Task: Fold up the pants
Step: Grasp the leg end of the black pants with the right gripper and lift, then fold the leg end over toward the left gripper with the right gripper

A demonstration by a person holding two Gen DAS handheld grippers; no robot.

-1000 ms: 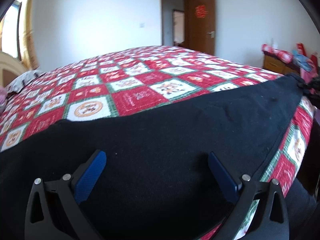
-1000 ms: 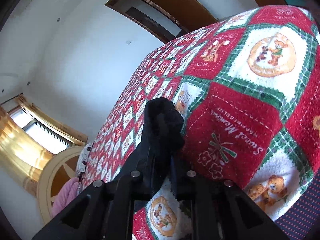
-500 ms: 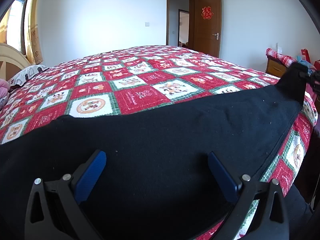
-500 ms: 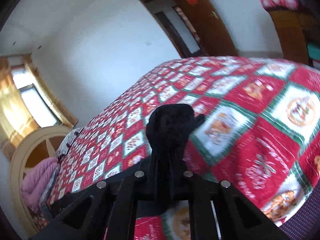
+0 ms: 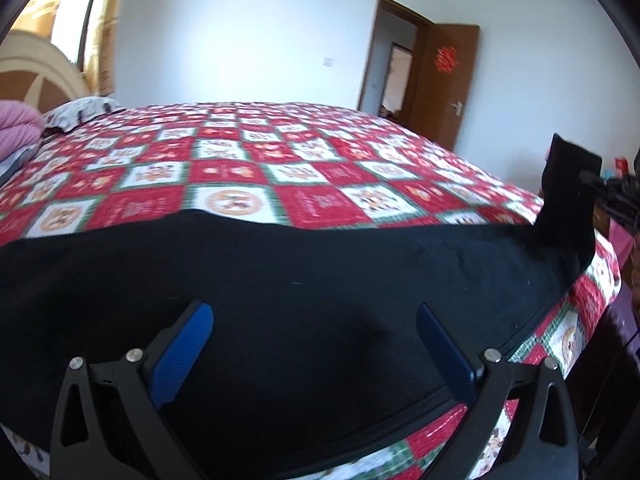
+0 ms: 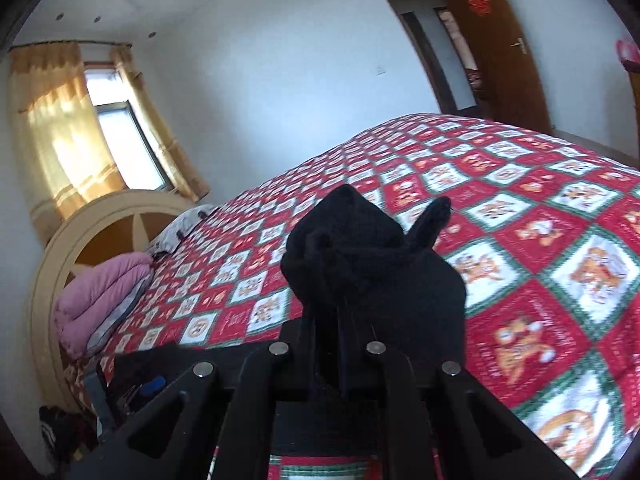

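Black pants lie flat along the near edge of a bed with a red, white and green patchwork quilt. My left gripper is open, its blue pads hovering just above the cloth. My right gripper is shut on a bunched end of the pants and holds it raised above the quilt. In the left wrist view that lifted end stands up at the far right, with the right gripper beside it.
A pink folded blanket and a pillow lie at the headboard. A brown door stands open in the far wall. A curtained window is behind the headboard. A nightstand with clutter sits at the right bed edge.
My right gripper has lifted the pants end higher and swung to face across the bed. The left gripper stays open over the pants and has tilted slightly.
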